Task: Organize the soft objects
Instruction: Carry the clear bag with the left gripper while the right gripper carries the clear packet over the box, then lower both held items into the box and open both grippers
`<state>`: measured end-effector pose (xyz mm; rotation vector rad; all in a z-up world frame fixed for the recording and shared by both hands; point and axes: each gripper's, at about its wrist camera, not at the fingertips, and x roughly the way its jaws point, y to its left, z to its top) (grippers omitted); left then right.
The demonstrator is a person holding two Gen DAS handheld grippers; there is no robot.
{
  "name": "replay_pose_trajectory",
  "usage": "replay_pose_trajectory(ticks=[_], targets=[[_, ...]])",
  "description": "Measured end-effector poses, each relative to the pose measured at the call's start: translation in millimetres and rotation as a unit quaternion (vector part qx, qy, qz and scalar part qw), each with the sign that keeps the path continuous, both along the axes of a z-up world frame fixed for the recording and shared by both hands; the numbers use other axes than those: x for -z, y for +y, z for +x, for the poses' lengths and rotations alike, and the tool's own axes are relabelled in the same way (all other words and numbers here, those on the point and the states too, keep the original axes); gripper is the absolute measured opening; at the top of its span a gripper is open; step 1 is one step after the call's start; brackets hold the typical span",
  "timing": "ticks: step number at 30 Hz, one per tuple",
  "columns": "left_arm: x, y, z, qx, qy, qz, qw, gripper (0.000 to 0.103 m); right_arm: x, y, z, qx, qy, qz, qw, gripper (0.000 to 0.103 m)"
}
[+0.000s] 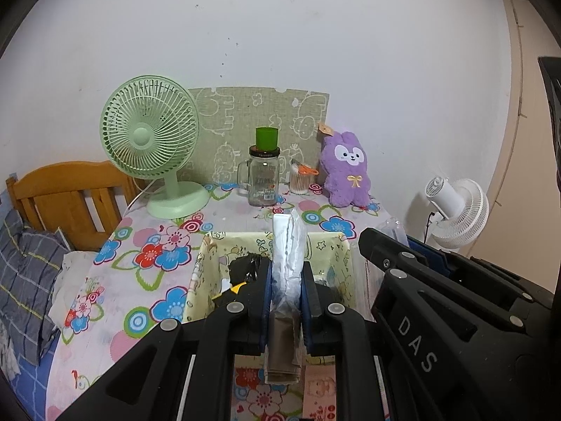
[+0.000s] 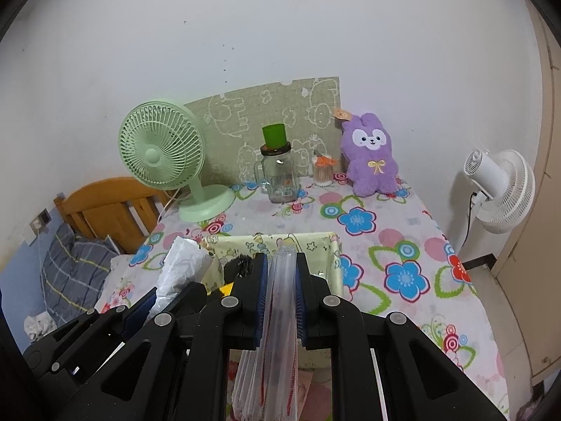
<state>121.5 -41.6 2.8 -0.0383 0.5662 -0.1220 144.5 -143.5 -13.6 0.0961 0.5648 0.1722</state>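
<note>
Reading "DAS", the right gripper [image 1: 403, 249] clamps clear plastic packaging [image 2: 282, 280]; left gripper [image 1: 286, 280] pinches seemingly a white packet [image 1: 289, 242].

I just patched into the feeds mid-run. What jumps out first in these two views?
Both grippers are shut on soft packets over the yellow fabric bin: the left gripper on a white packet, the right gripper on a clear bag. At the table's far edge stand a green fan on the left and a purple plush on the right.
</note>
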Motion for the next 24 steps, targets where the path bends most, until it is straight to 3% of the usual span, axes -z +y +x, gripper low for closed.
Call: replay_pose_trajectory(ticks=[24], targets=[[20.6, 3.4, 66.9, -0.007, 0.013, -0.007, 0.9999, 0.012, 19.7, 4.6, 69.8, -0.01, 0.01, 0.0, 1.0, 0.018]])
